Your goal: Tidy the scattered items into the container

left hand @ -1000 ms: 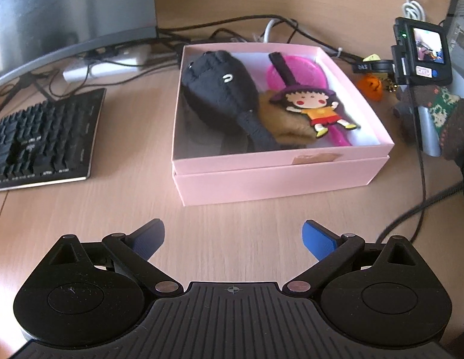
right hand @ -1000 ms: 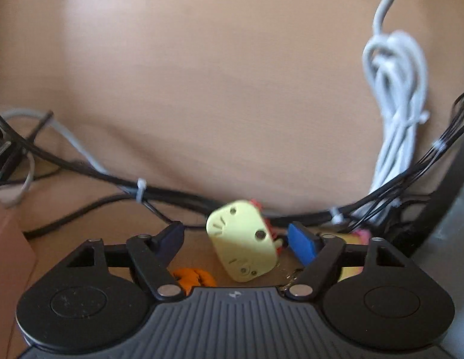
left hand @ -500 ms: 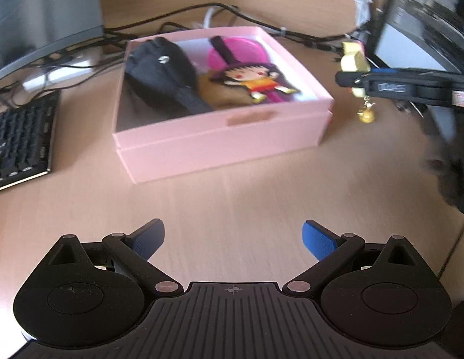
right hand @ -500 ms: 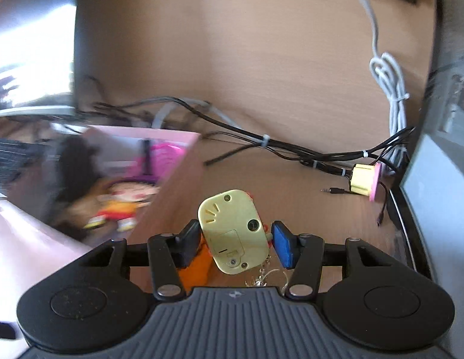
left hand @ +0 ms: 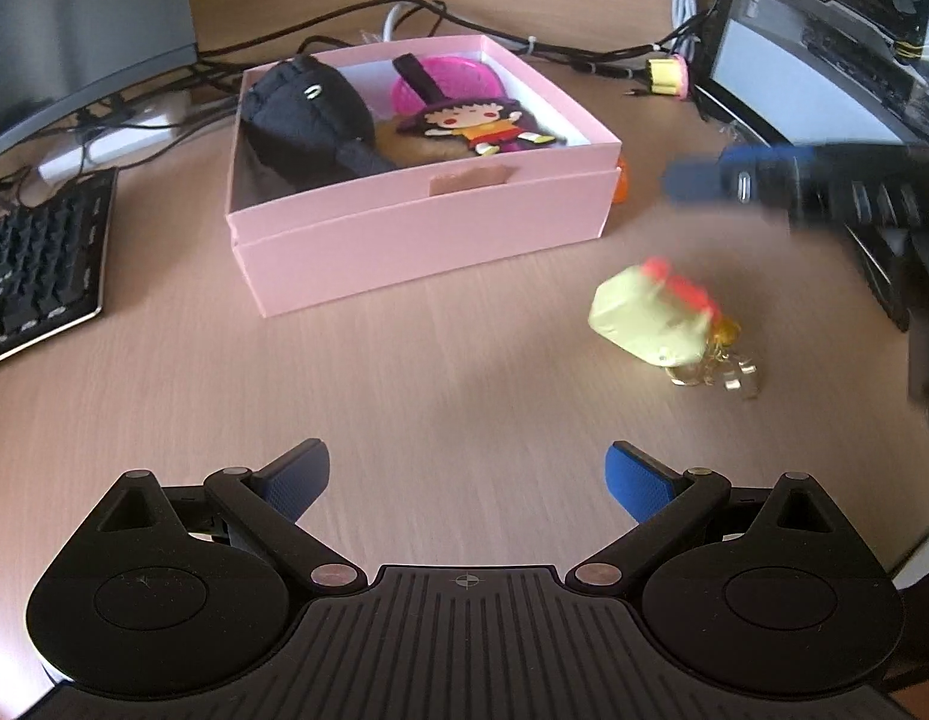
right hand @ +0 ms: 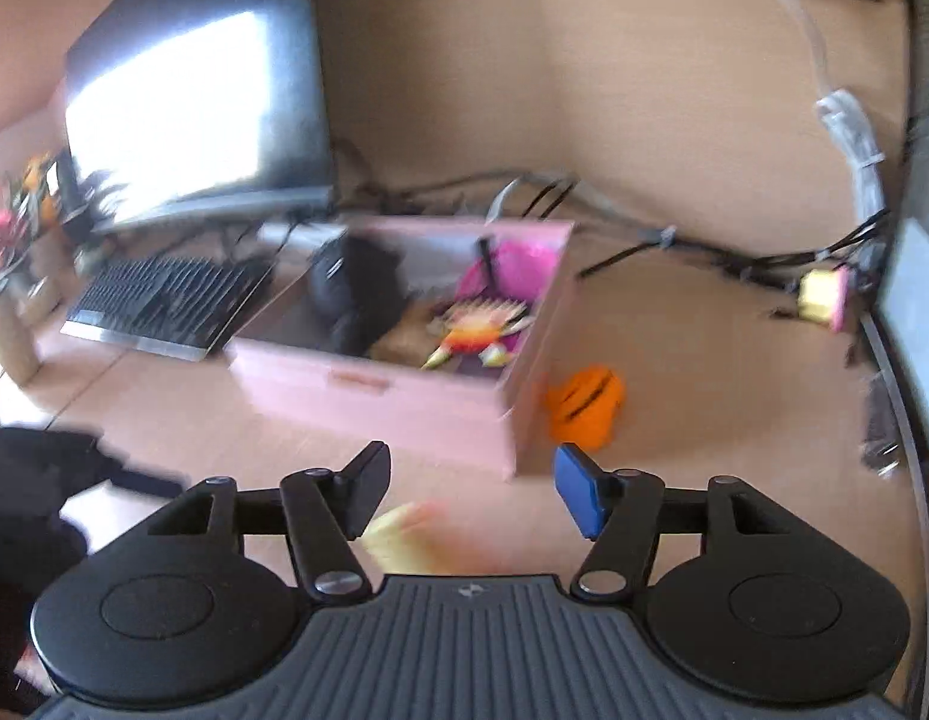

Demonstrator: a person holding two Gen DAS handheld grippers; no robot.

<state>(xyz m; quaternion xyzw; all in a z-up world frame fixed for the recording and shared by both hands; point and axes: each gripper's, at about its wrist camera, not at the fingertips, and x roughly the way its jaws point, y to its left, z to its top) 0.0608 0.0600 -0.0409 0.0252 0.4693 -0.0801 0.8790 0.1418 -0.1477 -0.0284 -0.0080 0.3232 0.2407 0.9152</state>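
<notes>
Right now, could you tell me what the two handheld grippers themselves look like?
The two are alike. The left gripper and the right gripper each have a black ribbed body marked with a small crosshair, two round black discs, black linkage arms on silver pivot pins, and blue pads on the fingers. No cables or sleeves show on them.

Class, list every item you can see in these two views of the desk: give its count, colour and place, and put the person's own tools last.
Box: 1, pink, middle of desk, open.
Plush toy: 1, black, left in box.
Doll charm: 1, purple hat, orange dress, right in box.
Round item: 1, magenta, under the doll.
Yellow keychain: 1, pale yellow with red, on desk right of box, blurred.
Orange toy: 1, orange, beside box's right wall.
Keyboard: 1, black, left.
Monitor: 1, dark, back left.
Cables: several, black and white, behind box.
Left tongs: 1, black, blue pads, open, empty.
Right tongs: 1, same, open, above the keychain.
</notes>
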